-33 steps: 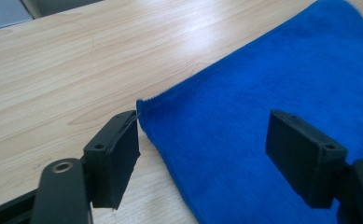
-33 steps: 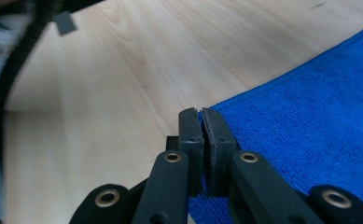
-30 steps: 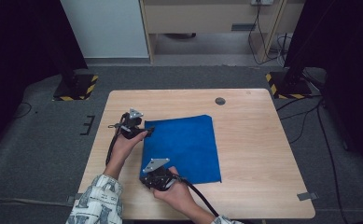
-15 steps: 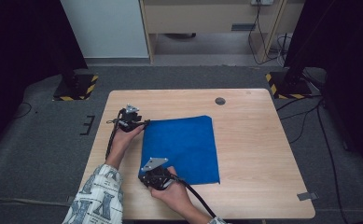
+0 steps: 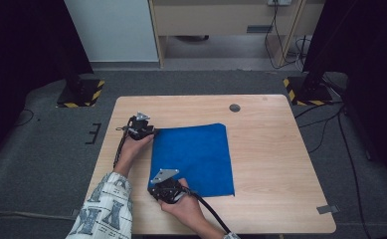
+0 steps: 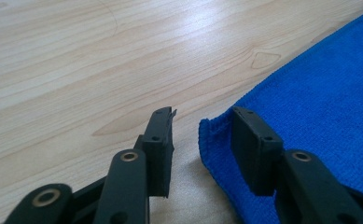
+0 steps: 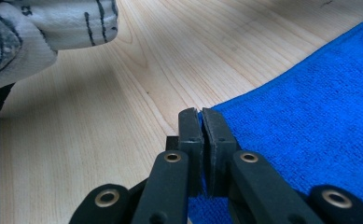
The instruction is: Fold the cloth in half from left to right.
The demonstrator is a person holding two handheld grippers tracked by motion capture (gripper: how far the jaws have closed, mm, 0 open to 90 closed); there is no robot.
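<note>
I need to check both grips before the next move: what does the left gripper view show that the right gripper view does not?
The left gripper view shows the left gripper with its jaws open, a corner of the blue cloth lying between them, not yet pinched. The right gripper view shows the right gripper with its jaws shut on a thin edge of the cloth, and a patterned sleeve at upper left. Both show blue cloth lying flat on the wooden table.

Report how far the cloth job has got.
Done: the right claw is clamped on the near left corner of the blue cloth, which lies flat on the table. In hand: the left claw is open, straddling the far left corner. Left: close it, then lift or fold, probably.
</note>
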